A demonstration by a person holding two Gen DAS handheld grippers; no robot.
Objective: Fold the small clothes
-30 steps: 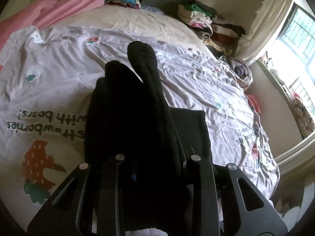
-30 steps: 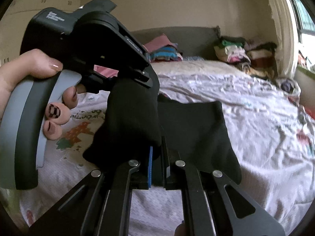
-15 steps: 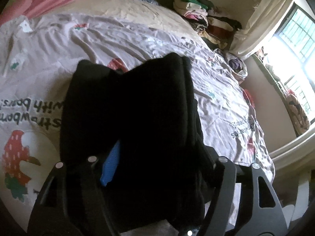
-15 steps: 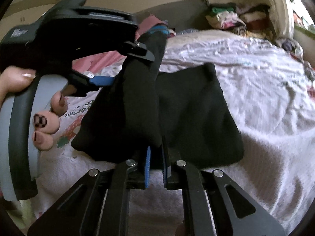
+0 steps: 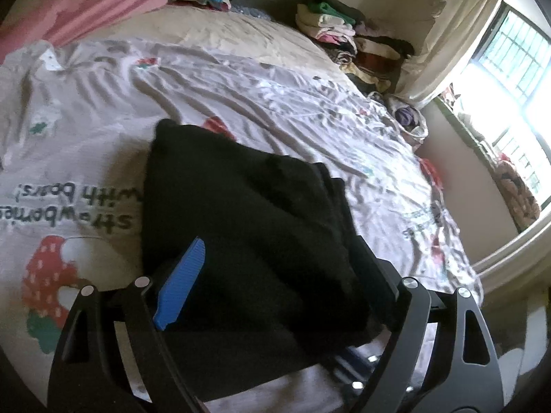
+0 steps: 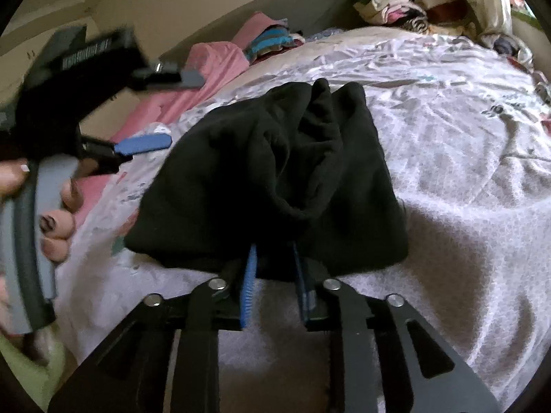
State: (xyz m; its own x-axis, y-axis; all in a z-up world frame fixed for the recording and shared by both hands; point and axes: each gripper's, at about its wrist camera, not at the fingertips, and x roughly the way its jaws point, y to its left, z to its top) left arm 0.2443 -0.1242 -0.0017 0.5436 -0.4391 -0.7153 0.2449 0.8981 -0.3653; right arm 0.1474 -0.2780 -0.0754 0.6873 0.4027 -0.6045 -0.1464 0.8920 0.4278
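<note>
Dropped black garment (image 6: 275, 186), folds apparently unclear

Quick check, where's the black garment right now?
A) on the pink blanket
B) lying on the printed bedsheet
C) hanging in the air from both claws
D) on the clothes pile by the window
B: the black garment lies bunched on the printed bedsheet.

Daylight pours in from the window (image 5: 516, 69) on my right, blown out to white glare. The black garment (image 6: 275, 179) reads as near-featureless dark. My left claw (image 6: 148, 110) is motion-blurred in the right view. Fisheye bending curves the bed (image 5: 275, 79), and corners go black
</note>
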